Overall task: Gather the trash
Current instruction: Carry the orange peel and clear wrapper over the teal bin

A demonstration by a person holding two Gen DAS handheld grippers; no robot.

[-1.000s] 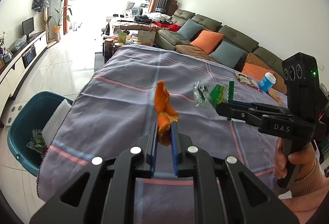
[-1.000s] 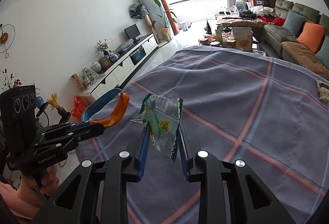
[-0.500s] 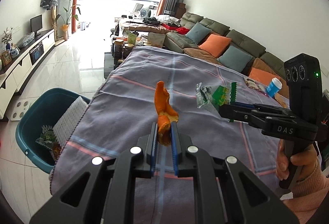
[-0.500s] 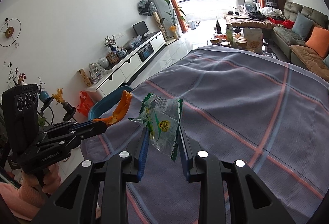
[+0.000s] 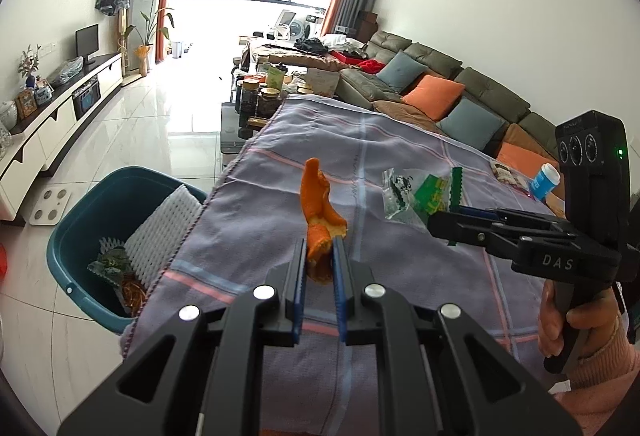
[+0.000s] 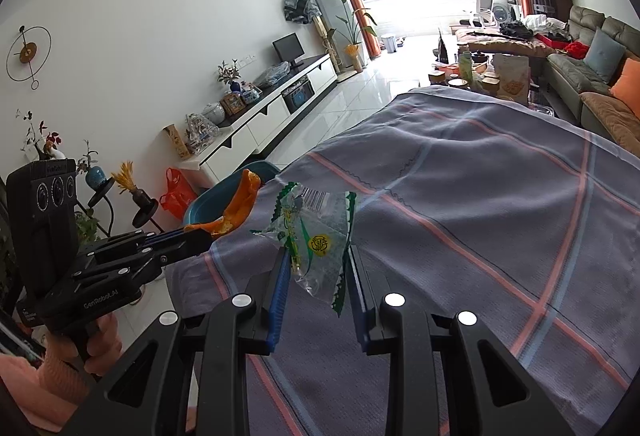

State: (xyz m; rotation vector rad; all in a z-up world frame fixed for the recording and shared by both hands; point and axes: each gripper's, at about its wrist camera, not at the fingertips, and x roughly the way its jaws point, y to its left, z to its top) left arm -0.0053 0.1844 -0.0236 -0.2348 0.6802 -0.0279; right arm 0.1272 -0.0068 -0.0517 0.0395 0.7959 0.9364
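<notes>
In the left wrist view, the teal bin (image 5: 80, 236) at lower left lost its near side behind the tablecloth (image 5: 380, 156), and its contents under the white foam net (image 5: 164, 232) were too tangled to tell apart. The small printed item (image 5: 508, 172) at right was too small to read. In the right wrist view, the bin showed only a sliver of rim (image 6: 212, 196) at centre left.

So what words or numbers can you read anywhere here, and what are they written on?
"DAS": white letters on the side of the right gripper, seen from the left camera.
"GenRobot.AI": small white letters on the side of the left gripper, seen from the right camera.
Barcode digits and the yellow round mark on the plastic wrapper: too small to read.
Label on the blue cup: too blurred to read.
</notes>
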